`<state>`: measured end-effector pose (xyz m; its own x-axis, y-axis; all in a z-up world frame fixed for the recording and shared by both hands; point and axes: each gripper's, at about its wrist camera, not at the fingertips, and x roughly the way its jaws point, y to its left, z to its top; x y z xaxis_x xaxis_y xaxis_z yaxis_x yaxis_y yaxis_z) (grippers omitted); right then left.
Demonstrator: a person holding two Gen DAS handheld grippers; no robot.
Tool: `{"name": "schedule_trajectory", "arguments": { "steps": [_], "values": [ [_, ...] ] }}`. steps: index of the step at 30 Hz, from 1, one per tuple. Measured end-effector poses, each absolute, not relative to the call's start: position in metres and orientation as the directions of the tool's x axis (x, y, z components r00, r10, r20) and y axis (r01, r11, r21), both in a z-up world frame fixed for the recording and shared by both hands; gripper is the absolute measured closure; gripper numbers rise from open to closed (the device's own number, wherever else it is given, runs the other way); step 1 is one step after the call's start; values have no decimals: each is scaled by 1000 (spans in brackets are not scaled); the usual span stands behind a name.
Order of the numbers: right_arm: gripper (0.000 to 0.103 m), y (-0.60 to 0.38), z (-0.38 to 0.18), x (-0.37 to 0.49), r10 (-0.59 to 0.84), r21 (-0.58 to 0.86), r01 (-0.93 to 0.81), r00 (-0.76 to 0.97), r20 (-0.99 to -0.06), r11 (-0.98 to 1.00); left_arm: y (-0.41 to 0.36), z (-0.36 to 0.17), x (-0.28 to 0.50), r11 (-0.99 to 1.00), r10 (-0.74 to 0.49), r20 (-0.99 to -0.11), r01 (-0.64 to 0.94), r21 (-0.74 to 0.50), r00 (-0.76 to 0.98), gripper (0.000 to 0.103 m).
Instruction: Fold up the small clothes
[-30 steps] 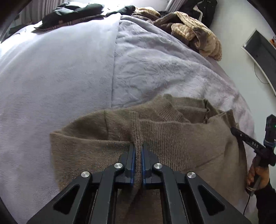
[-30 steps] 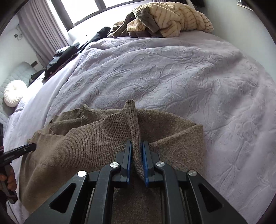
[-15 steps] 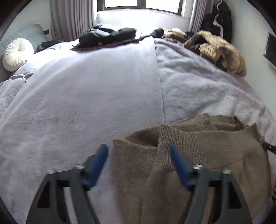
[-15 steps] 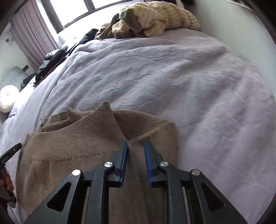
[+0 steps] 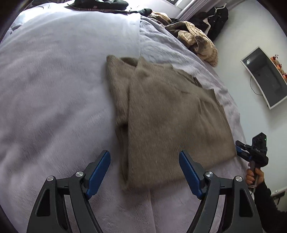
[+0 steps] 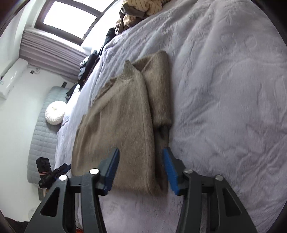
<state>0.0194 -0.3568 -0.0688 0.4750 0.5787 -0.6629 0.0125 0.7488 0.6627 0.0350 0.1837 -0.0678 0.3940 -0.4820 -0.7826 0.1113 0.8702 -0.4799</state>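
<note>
A brown knit sweater point(image 5: 166, 114) lies folded flat on the lilac bed cover point(image 5: 53, 86), a sleeve strip folded along one side. It also shows in the right wrist view point(image 6: 125, 114). My left gripper point(image 5: 144, 159) is open and empty, hovering above the sweater's near edge. My right gripper point(image 6: 140, 159) is open and empty, above the sweater's near corner. Each gripper shows at the edge of the other's view: the right one point(image 5: 251, 152) and the left one point(image 6: 52, 173).
A heap of tan and striped clothes point(image 5: 197, 41) lies at the far side of the bed, with dark clothes point(image 5: 100, 3) beyond. A white round cushion point(image 6: 54, 113) sits on a grey quilted bench. A wall screen point(image 5: 263, 75) hangs at right.
Both grippers have let go of the sweater, opened wide and pulled back and up. The sweater now lies flat and folded on the bed.
</note>
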Motion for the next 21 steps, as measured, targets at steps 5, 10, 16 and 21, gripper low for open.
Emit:
{"name": "schedule_trajectory", "arguments": {
  "steps": [5,10,16,21],
  "values": [
    [96,-333,-48,16,437,467,-53,456,-775,883,164,-77,33,936,-350,-859,106,-335,374,92],
    [97,-340,-69,7,354,387,-8,419,-836,922,167,-88,20,948,-316,-858,90,-307,405,92],
    [96,-371,-55,-21,353,478,128,517,-780,869,192,-55,-4,963,-261,-838,71,-260,479,91],
    [93,-367,-18,-6,364,527,94,622,-693,844,187,-21,36,967,-248,-797,95,-235,551,91]
  ]
}}
